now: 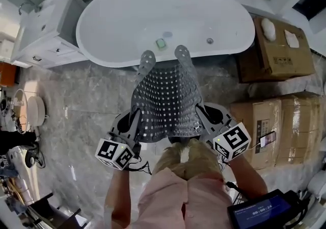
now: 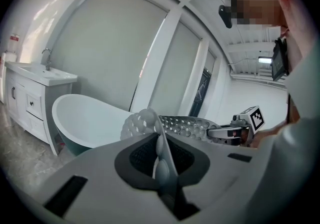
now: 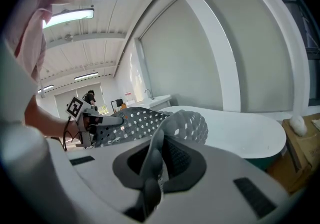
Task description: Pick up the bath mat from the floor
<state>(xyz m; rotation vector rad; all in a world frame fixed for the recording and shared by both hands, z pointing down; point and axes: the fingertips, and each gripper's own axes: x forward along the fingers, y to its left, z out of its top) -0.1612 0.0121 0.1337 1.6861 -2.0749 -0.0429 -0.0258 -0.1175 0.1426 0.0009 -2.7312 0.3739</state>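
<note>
Perforated bath mat (image 1: 165, 95) limp, light, sags mid-span; left gripper (image 1: 133, 121) and right gripper (image 1: 204, 117) each clamped on a near corner

**Out of Sight**

The bath mat (image 1: 168, 100) hid part of the near rim of the bathtub (image 1: 117, 24). A small green item (image 1: 161, 44) in the tub was too small to identify. The picture's bottom edge cut off a dark screen (image 1: 260, 212).

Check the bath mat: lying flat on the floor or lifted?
Lifted. The bath mat hangs spread between the left gripper and right gripper, each shut on a near corner.
</note>
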